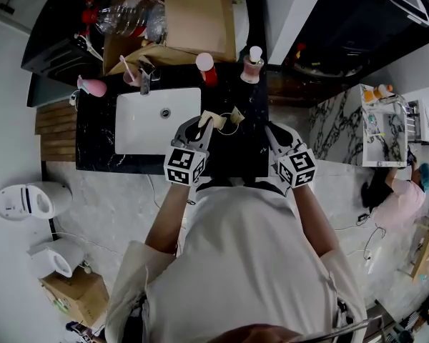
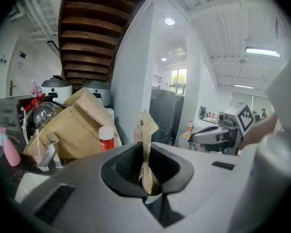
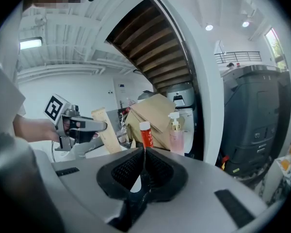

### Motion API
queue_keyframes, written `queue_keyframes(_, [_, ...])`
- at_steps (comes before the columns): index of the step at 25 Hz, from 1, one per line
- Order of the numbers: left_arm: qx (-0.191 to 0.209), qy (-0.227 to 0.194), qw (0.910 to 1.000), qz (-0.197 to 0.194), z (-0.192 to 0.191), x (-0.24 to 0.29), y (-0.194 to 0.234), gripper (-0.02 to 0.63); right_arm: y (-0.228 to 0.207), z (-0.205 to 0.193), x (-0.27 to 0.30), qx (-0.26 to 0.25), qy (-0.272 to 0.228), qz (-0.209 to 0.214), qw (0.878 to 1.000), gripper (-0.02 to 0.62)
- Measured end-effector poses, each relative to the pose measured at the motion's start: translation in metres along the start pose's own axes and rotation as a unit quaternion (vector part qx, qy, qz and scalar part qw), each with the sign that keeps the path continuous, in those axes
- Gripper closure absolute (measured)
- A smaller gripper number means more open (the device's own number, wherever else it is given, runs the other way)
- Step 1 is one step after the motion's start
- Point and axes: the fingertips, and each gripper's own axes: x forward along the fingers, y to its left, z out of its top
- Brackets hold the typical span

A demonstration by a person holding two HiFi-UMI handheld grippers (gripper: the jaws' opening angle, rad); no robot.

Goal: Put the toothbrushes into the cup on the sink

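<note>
My left gripper (image 1: 199, 126) is over the black counter just right of the white sink (image 1: 132, 131), shut on a tan paper toothbrush packet (image 1: 210, 118). In the left gripper view the packet (image 2: 146, 130) stands upright out of the jaws of the left gripper (image 2: 146, 171). A second tan piece (image 1: 237, 114) lies beside it on the counter. The pink cup (image 1: 132, 78) with a toothbrush in it stands behind the sink by the faucet (image 1: 146, 83). My right gripper (image 1: 274, 134) hangs to the right, shut, with nothing seen between its pads (image 3: 143, 166).
Behind the sink stand a pink bottle (image 1: 93, 86), a red bottle with a pale cap (image 1: 206, 67) and a pump bottle (image 1: 252, 64). A cardboard box (image 1: 193, 13) and a clear plastic bottle (image 1: 125, 18) sit further back. A person (image 1: 404, 191) crouches at far right.
</note>
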Motion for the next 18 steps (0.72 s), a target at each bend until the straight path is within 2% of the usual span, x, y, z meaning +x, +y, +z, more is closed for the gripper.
queue_keyframes(11, [0.040, 0.042, 0.9983, -0.005, -0.034, 0.030, -0.009, 0.572, -0.003, 0.001, -0.014, 0.015, -0.009, -0.019, 1.000, 0.557])
queue_keyframes(18, [0.044, 0.065, 0.9969, -0.004, -0.054, 0.042, -0.007, 0.572, -0.004, 0.000, -0.015, 0.020, -0.009, -0.033, 0.999, 0.555])
